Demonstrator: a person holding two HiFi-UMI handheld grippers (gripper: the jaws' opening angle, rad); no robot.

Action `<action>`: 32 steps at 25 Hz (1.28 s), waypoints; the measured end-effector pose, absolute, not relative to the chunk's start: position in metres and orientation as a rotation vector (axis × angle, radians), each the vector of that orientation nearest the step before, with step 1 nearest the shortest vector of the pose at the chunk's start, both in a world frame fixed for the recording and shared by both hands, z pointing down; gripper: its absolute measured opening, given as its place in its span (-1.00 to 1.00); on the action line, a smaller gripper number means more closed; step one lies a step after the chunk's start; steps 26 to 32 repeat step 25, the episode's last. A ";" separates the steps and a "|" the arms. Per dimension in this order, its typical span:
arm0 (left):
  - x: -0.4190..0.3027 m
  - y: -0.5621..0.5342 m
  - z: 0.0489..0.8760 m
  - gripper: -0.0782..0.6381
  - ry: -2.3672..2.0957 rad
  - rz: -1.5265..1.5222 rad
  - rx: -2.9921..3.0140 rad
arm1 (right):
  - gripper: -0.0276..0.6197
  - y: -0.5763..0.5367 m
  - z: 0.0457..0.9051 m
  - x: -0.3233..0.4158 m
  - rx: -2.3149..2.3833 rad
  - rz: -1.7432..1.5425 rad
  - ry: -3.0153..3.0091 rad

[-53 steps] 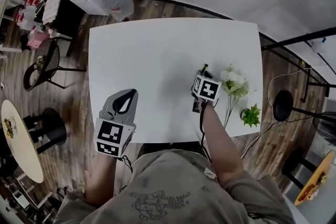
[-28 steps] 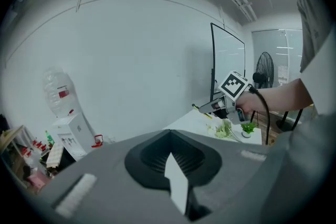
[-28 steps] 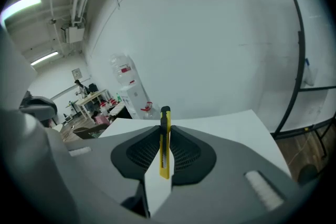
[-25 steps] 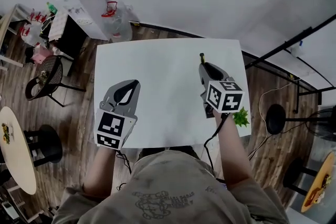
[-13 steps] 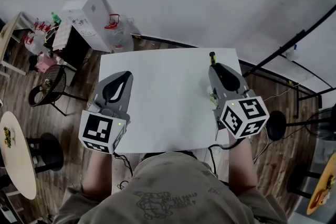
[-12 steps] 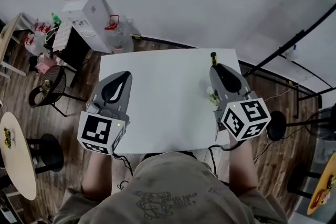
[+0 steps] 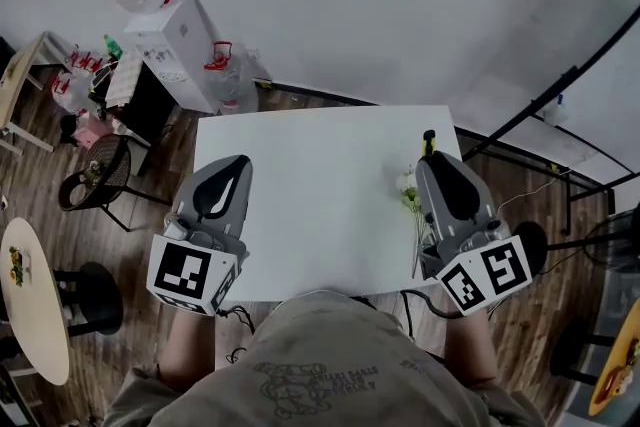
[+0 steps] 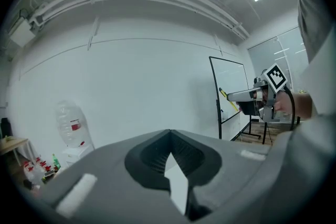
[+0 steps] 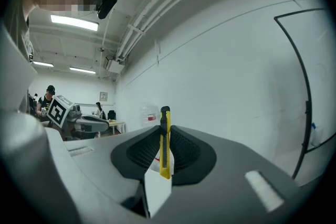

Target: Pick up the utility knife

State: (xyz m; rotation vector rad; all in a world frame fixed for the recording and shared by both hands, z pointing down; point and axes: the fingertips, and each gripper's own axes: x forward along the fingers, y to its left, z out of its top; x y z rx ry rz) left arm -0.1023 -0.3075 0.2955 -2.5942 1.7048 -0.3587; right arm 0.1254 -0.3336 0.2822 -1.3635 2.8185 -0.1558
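Observation:
A yellow utility knife (image 9: 165,141) with a black end stands clamped between the jaws of my right gripper (image 9: 164,157), its black tip poking past them (image 7: 428,139). That gripper (image 7: 447,177) is raised high over the right side of the white table (image 7: 320,195), level with the room. My left gripper (image 7: 232,177) hovers over the table's left side, jaws closed with nothing between them (image 8: 169,157). In the left gripper view the right gripper (image 8: 247,97) shows far off with the knife's yellow blade end (image 8: 230,99).
White flowers (image 7: 407,190) lie on the table beside the right gripper. A water dispenser (image 7: 175,35) with bottles, a wicker chair (image 7: 92,183) and a round side table (image 7: 30,300) stand to the left. A black stool (image 7: 528,240) stands at the right.
My right gripper has lifted the knife off the table by the flowers and carried it up and toward the person. The left gripper has risen slightly. The head view has tilted up.

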 end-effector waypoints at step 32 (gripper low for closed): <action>-0.114 -0.282 0.313 -0.78 1.744 -0.346 -2.646 | -0.65 -0.303 0.295 0.117 -1.288 -0.252 2.847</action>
